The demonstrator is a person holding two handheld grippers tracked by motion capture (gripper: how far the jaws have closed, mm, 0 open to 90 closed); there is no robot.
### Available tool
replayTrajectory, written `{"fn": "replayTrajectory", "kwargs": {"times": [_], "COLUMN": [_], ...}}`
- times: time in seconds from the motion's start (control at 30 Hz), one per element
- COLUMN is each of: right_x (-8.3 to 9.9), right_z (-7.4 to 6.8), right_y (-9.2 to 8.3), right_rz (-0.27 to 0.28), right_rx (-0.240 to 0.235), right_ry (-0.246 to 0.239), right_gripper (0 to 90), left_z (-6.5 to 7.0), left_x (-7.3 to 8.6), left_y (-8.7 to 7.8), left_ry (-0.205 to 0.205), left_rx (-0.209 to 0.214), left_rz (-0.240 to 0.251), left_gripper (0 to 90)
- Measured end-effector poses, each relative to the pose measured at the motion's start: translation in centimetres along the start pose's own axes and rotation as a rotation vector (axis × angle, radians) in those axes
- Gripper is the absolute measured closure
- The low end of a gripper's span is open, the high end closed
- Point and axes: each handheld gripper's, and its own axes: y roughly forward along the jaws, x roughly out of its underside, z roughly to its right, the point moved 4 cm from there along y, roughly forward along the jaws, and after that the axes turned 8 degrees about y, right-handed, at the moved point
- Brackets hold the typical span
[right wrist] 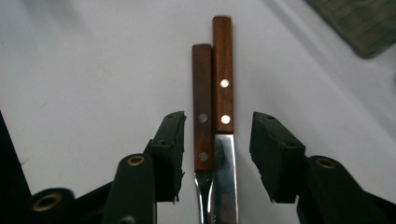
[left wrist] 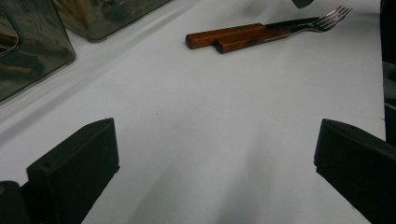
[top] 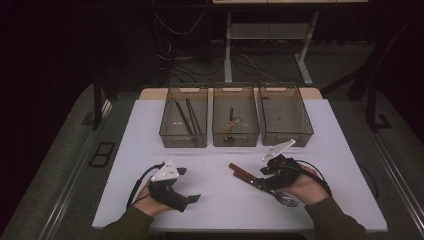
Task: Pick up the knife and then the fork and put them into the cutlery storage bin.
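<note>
A knife and a fork, both with brown wooden handles, lie side by side on the white table. My right gripper is open around them, with a gap on each side between pads and cutlery. In the high view the right gripper sits at the front right over the knife handle, with the fork tines under the hand. My left gripper rests at the front left, open and empty, its jaws spread wide toward the knife and fork.
Three smoky translucent bins stand in a row at the back: the left bin holds dark sticks, the middle bin holds a wooden-handled piece, and the right bin stands beside it. Bare white tabletop lies between the grippers.
</note>
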Motion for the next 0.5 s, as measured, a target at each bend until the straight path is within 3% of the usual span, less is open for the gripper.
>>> {"fn": "replayTrajectory", "kwargs": {"times": [0.23,0.5], "right_x": [0.2,0.5], "right_z": [-0.2,-0.1], "right_y": [1.1,2.1], "right_rz": [-0.067,-0.111], "right_rx": [0.012,0.019], "right_ry": [-0.05,-0.069], "right_gripper": [66.4,72.8], "left_z": [0.0,0.1], "left_x": [0.0,0.0], "left_y": [0.0,0.0], "left_ry": [0.001,0.002], "left_rx": [0.002,0.003], "left_rz": [-0.002,-0.002], "left_gripper": [0.0,0.0]}}
